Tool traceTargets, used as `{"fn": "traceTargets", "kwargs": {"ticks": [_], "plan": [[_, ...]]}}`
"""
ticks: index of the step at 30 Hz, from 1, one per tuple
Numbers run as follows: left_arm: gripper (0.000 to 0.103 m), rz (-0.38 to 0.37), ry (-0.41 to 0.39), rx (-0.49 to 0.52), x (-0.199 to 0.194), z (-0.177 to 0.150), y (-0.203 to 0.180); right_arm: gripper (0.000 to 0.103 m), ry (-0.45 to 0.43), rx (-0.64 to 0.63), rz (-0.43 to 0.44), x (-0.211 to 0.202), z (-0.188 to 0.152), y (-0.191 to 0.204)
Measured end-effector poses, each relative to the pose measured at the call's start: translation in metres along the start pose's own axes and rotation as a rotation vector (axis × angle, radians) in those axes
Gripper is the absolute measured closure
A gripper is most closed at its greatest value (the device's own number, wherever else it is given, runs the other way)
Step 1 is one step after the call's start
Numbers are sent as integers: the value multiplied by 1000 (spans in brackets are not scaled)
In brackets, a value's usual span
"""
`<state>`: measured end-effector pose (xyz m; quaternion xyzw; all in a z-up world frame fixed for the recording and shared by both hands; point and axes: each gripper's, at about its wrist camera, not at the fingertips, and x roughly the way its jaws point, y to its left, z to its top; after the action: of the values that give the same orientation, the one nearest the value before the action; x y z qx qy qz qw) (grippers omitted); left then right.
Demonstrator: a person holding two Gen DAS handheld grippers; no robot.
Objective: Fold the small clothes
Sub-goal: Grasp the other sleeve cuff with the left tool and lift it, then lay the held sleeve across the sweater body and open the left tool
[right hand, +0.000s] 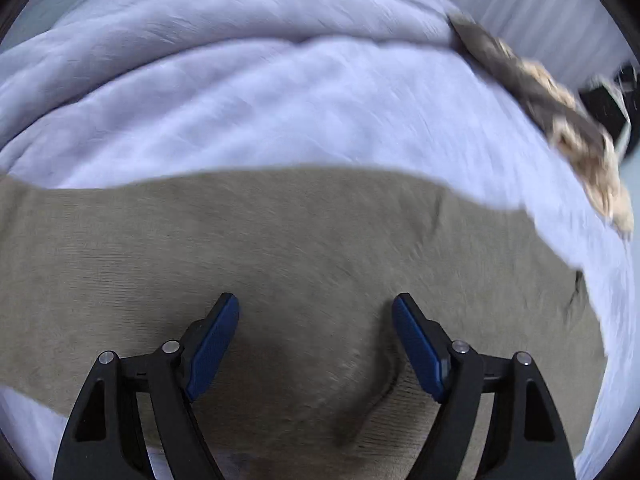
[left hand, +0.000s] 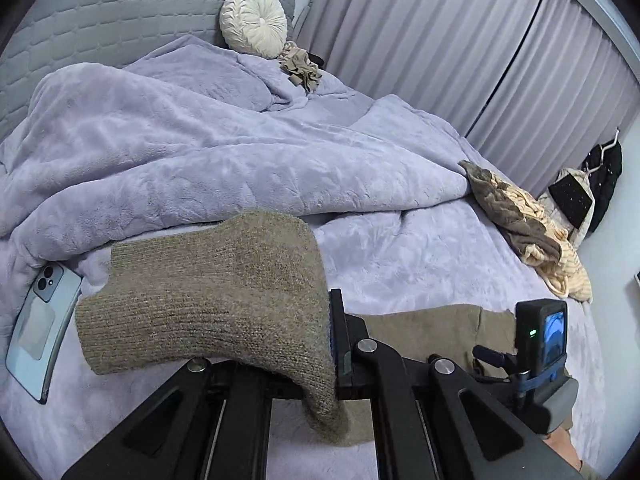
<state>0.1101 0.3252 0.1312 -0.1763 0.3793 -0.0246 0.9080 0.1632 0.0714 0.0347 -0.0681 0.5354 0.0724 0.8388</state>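
Your left gripper [left hand: 334, 336] is clamped on a fold of the olive knit garment [left hand: 208, 296], lifting it so the ribbed edge drapes over the gripper, above the lavender bed [left hand: 400, 256]. The rest of the garment [right hand: 280, 248] lies flat on the bed under your right gripper [right hand: 316, 344], whose blue pads [right hand: 212, 344] stand wide apart, holding nothing. A phone [left hand: 40, 340] lies left of the lifted part. A heap of brown and cream clothes [left hand: 528, 224] sits near the bed's right edge.

Coarse matt knit garment [left hand: 208, 292], plush blanket [left hand: 200, 152]
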Motion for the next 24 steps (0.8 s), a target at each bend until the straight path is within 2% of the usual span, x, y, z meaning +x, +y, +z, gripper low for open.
{"fn": "traceTargets", "kwargs": {"ticks": [1, 2, 5, 9, 13, 24], "plan": [[95, -5, 7, 17, 4, -2, -9, 21, -16, 39, 61, -10, -2, -10], [95, -7, 16, 35, 5, -4, -18, 21, -39, 72, 80, -23, -6, -23], [95, -18, 63, 76, 17, -11, -49, 21, -65, 111, 15, -46, -18, -60], [95, -30, 139, 101, 41, -21, -95, 21, -38, 164, -52, -62, -46, -125], [95, -50, 180, 144, 57, -35, -143, 21, -17, 200, -86, -71, -68, -175], [95, -67, 254, 282, 80, -81, -262, 21, -16, 265, -102, -90, -111, -250]]}}
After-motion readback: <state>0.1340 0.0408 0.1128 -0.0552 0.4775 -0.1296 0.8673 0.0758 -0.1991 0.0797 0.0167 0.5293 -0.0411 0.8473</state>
